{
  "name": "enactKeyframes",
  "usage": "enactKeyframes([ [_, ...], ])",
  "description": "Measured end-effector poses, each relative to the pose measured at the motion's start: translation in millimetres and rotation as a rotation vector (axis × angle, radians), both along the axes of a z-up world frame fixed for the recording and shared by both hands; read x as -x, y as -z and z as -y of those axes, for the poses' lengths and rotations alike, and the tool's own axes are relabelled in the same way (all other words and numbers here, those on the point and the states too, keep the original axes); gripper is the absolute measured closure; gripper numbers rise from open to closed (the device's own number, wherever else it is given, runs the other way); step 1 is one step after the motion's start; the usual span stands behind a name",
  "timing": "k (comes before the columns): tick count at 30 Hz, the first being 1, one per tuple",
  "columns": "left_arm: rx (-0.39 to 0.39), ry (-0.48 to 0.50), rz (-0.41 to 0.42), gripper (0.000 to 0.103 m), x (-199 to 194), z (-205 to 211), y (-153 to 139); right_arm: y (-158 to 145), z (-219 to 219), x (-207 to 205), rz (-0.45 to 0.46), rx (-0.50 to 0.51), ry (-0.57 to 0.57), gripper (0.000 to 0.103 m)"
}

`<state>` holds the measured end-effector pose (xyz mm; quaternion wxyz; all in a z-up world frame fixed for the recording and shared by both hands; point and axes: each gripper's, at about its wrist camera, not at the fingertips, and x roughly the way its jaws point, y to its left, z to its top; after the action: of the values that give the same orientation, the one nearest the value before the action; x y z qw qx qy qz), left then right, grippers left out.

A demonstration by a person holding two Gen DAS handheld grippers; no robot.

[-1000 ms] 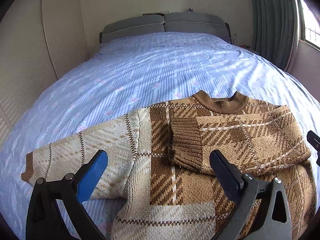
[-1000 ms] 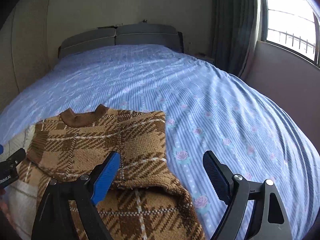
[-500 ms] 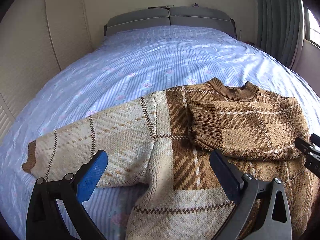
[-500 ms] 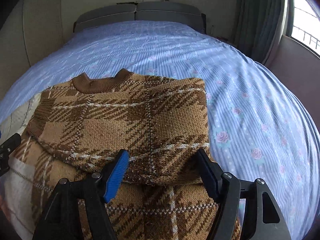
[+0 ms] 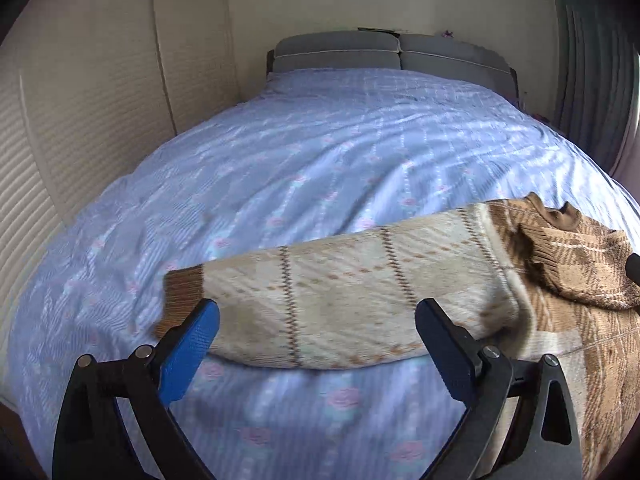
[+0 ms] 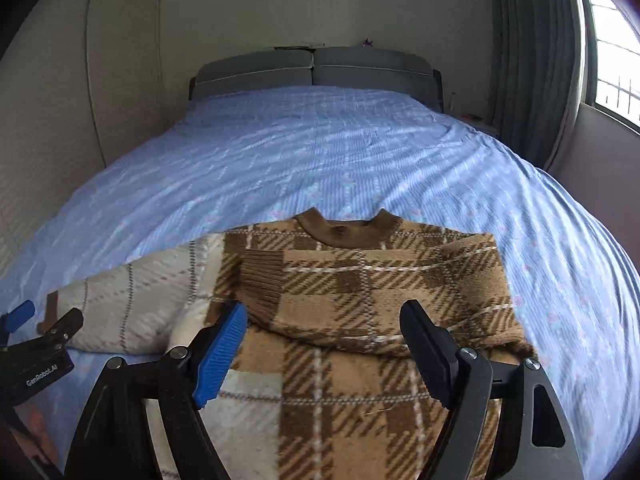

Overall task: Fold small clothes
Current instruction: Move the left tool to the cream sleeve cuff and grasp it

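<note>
A brown and cream plaid sweater lies face up on the bed, collar pointing away from me. Its brown sleeve is folded across the chest, ribbed cuff to the left. The cream sleeve stretches out flat to the left and ends in a brown cuff. My left gripper hovers over this cream sleeve; its jaws are wide and closing, pressing on nothing. My right gripper hangs over the folded brown sleeve; its jaws are opening and hold nothing. In the right wrist view the left gripper shows near the cream cuff.
The bed has a blue sheet with pink flowers, bare beyond the sweater. A grey headboard stands at the far end. A pale panelled wall runs along the left, with a green curtain and a window on the right.
Both grippers have swung left. The left went from the sweater's body to the cream sleeve, the right from the sweater's right edge to its middle. The sweater has not moved.
</note>
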<state>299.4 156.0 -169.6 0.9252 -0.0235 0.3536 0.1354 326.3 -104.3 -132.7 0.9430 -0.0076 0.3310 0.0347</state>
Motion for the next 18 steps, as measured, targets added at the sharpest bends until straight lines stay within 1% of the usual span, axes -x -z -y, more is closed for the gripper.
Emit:
enactKeyframes([
  [2, 0.038, -0.033, -0.010, 0.014, 6, -31, 3, 3, -32, 7, -0.007, 0.004, -0.034, 0.024],
  [6, 0.098, -0.106, -0.001, 0.015, 18, -80, 9, 7, -85, 25, -0.008, 0.012, -0.088, 0.024],
  [9, 0.131, -0.130, -0.001, 0.016, 23, -104, 16, 10, -114, 36, -0.009, 0.016, -0.117, 0.024],
  [11, 0.152, -0.142, -0.005, 0.023, 24, -117, 23, 12, -127, 40, -0.016, 0.015, -0.136, 0.024],
  [12, 0.158, -0.151, -0.011, 0.024, 25, -122, 27, 14, -132, 42, -0.021, 0.015, -0.145, 0.024],
  [14, 0.187, -0.165, -0.016, 0.032, 26, -131, 35, 18, -141, 44, -0.028, 0.024, -0.161, 0.024],
  [16, 0.227, -0.171, -0.027, 0.036, 26, -138, 45, 23, -147, 45, -0.035, 0.036, -0.168, 0.024],
  [18, 0.246, -0.179, -0.039, 0.038, 26, -142, 53, 27, -148, 43, -0.046, 0.039, -0.168, 0.024],
])
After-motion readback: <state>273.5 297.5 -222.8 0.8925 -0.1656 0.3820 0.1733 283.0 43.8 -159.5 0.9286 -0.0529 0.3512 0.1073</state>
